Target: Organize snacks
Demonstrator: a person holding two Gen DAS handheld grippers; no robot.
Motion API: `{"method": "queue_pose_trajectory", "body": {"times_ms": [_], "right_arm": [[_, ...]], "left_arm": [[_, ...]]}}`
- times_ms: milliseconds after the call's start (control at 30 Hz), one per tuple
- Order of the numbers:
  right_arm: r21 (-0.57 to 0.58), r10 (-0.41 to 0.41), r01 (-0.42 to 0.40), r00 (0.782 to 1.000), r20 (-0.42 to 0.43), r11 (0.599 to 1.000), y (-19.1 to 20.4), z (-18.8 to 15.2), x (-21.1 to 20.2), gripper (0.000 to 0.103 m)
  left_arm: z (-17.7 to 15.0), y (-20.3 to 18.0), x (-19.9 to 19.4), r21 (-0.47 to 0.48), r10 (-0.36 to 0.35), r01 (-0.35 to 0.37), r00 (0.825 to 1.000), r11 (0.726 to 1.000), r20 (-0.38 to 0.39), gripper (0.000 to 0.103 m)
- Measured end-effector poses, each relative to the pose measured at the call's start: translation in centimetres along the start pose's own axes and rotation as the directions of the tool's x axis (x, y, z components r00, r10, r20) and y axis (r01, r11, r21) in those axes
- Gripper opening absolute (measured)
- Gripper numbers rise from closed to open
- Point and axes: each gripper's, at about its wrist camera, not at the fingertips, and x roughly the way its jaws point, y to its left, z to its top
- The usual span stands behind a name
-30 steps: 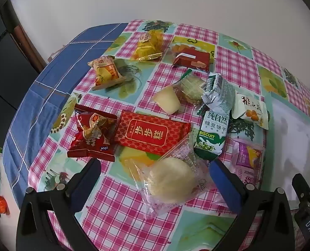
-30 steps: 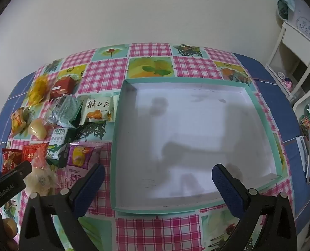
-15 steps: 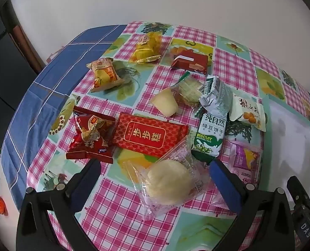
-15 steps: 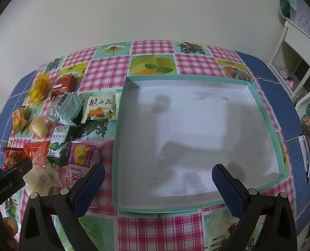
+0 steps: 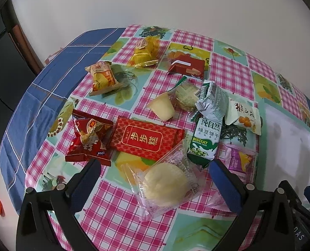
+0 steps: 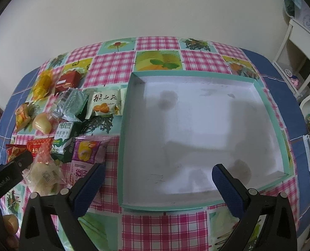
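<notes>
A clear-wrapped pale bun (image 5: 165, 185) lies on the counter (image 5: 117, 213) at the near edge of a cluster of snacks, its wrapper overlapping the red packet (image 5: 145, 139) and beside the green biscuit pack (image 5: 206, 140). The left hand-held gripper (image 5: 155, 179) hovers spread wide around the bun. The right hand-held gripper (image 6: 157, 179), also open, hangs over the white tray (image 6: 125, 125).

I'm working in a home: a patchwork tablecloth (image 6: 157, 62) lies ahead of my tools, white bedroom-style shelving (image 6: 301, 48) off right.
</notes>
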Motion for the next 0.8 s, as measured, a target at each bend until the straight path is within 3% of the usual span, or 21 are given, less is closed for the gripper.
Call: {"method": "queue_pose_trajectory", "body": {"times_ms": [800], "right_arm": [[-0.023,0.006,-0.007,1.0,-0.022,1.0,0.47,-0.08,0.43,0.103]], "left_arm": [[-0.11,0.26,0.04,-0.006,-0.003,0.003,1.0,1.0,-0.007,0.103]]}}
